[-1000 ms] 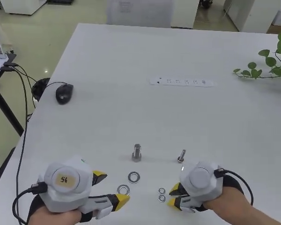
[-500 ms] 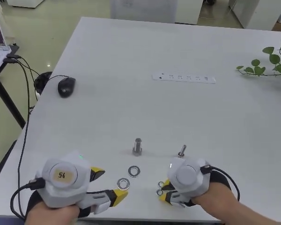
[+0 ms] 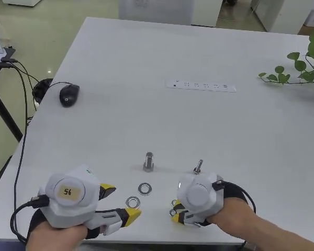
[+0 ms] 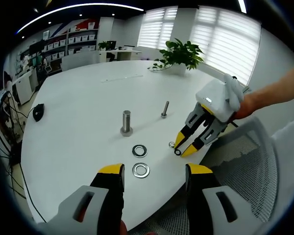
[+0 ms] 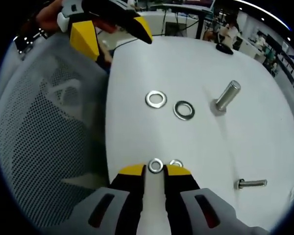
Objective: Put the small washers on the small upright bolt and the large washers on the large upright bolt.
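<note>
Steel small washer (image 5: 155,166): flat on the white table (image 5: 186,58), close to its front edge, right at the tips of your right gripper (image 5: 155,172). The jaws are drawn to a narrow gap with one tip on either side of the ring. Whether they have bitten on it cannot be told.

Second small washer (image 5: 176,163): just beside the first, at or against one jaw tip. Keep it out of the pinch, or you risk lifting both or flicking one over the edge.

Small upright bolt (image 5: 251,184): near, just past these washers. Large upright bolt (image 5: 227,96): further along, with the large washers (image 5: 156,99) lying between it and the table edge.

Left gripper (image 4: 155,170): jaws wide apart, nothing in them, held just short of the large washers.

Handling, as a judgement: this is a thin ring on a smooth top. Close squarely on its rim and prove the hold with a slight lift. Then carry it level and centre the hole over the small bolt's tip before letting go.
</note>
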